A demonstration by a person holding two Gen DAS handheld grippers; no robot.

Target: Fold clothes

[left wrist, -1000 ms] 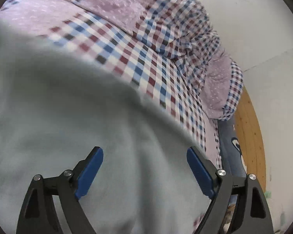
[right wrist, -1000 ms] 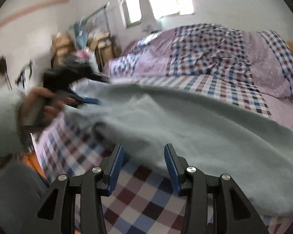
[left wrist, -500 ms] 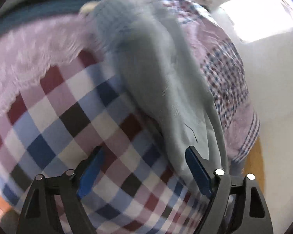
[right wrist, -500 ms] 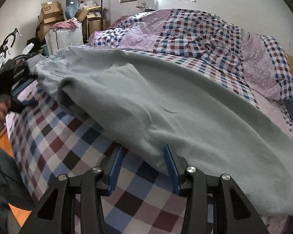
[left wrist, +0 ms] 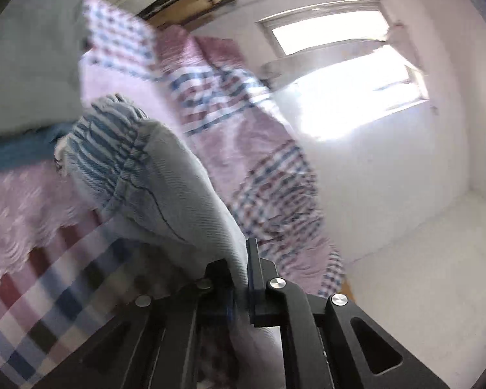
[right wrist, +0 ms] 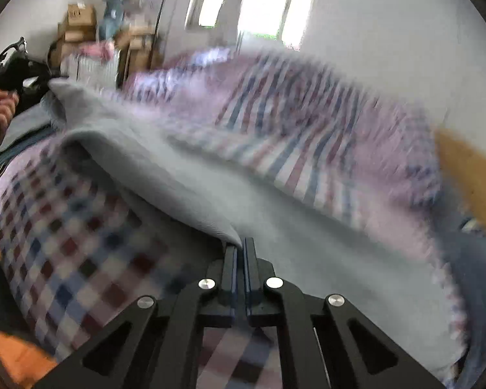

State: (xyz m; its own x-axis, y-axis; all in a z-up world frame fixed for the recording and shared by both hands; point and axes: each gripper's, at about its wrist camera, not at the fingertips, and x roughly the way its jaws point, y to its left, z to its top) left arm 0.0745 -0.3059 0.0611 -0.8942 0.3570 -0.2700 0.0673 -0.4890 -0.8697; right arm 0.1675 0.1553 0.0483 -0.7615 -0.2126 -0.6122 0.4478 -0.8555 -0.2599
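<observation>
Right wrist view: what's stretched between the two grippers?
The grey garment spans from the right gripper to the left gripper, over the checked bedsheet.

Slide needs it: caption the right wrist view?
Right gripper pinches the pale blue garment over the checked bedsheet.

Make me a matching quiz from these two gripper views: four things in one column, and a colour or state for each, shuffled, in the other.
Column A:
1. left gripper
2. pale grey-blue garment
3. bedcover
4. cardboard boxes

Column B:
a. checked red, blue and white
b. stacked in the far corner of the room
c. shut on cloth near the gathered waistband
d. stretched between both grippers above the bed

Pairs: 1-c, 2-d, 3-a, 4-b
</observation>
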